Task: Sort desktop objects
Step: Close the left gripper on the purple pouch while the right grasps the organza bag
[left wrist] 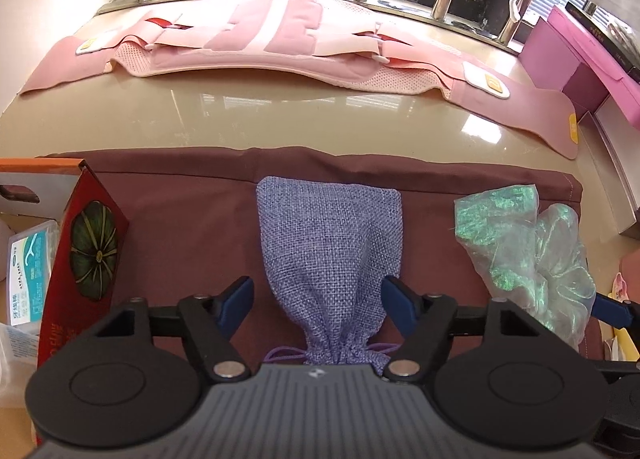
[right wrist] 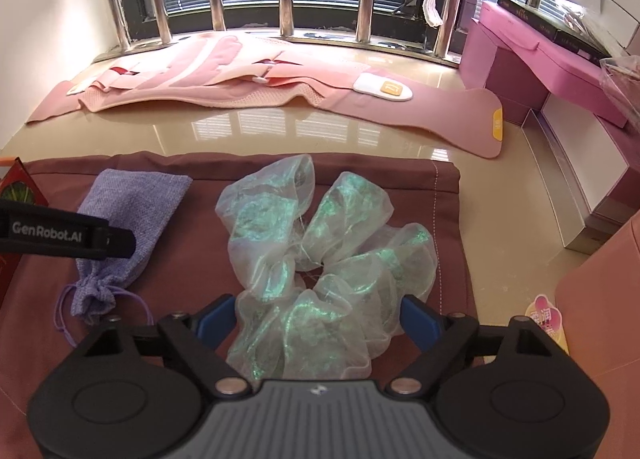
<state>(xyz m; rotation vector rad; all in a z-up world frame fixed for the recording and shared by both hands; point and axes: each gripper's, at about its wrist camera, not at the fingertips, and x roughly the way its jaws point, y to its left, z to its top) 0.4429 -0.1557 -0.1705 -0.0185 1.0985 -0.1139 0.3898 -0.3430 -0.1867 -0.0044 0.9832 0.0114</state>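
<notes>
Red box beside left claw

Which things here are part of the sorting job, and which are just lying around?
Part of the job:
- purple burlap pouch, between the open fingers of the left gripper
- iridescent organza scrunchie, between the open fingers of the right gripper

Just lying about:
- pink fabric belt near the window
- pink boxes
- red box with a pumpkin picture
- floss pick case

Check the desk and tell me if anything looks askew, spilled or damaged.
Nothing spilled or broken. The purple pouch and the green scrunchie lie flat on the maroon cloth, each between open gripper fingers. The only untidy thing is the pink belt by the window, spread out and rumpled.
</notes>
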